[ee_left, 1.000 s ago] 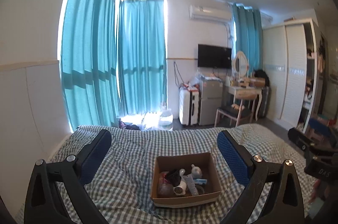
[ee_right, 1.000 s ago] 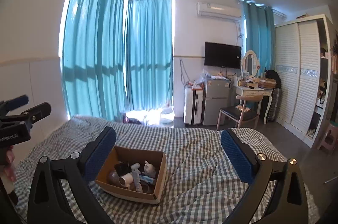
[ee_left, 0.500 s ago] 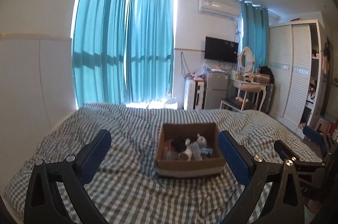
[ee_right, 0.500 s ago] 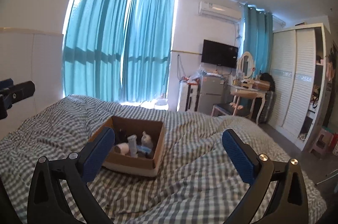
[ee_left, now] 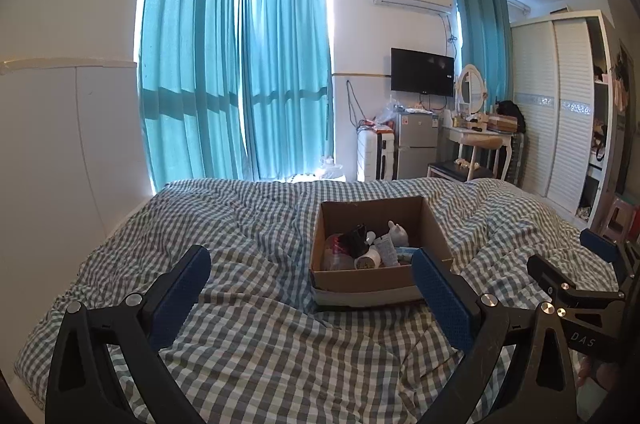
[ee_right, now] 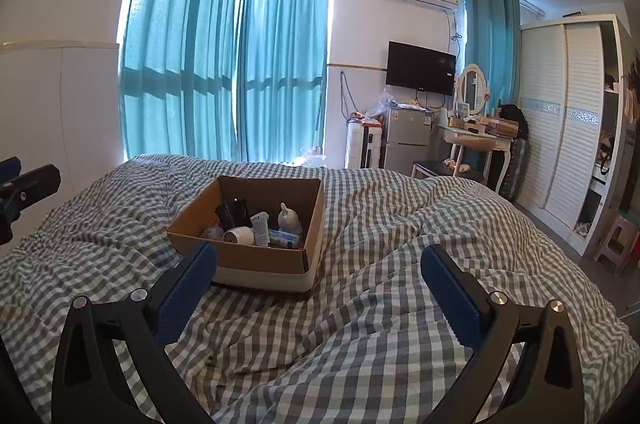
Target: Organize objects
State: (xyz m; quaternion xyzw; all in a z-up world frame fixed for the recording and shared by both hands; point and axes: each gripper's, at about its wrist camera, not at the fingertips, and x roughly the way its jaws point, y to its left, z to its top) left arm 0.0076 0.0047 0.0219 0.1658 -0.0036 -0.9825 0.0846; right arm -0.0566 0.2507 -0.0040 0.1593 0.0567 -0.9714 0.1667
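An open cardboard box (ee_left: 360, 282) sits on the checked bed cover (ee_left: 248, 224); it also shows in the right wrist view (ee_right: 256, 260). Inside lie a black item (ee_right: 232, 214), a white tube (ee_right: 261, 227), a white round bottle (ee_right: 289, 220), a white roll (ee_right: 239, 236) and a reddish item (ee_left: 334, 248). My left gripper (ee_left: 310, 288) is open and empty, held above the cover just before the box. My right gripper (ee_right: 318, 284) is open and empty, to the right of the box; it also shows at the right edge of the left wrist view (ee_left: 576, 272).
Teal curtains (ee_left: 240, 75) cover the windows behind the bed. A suitcase (ee_left: 376, 157), a small fridge (ee_left: 416, 143), a dressing table with chair (ee_left: 476, 147) and a white wardrobe (ee_left: 560, 103) stand along the far and right walls. A pink stool (ee_right: 616, 236) stands at right.
Both grippers have come lower and closer to the bed. The box now appears larger and nearer. Both grippers stay open and empty.
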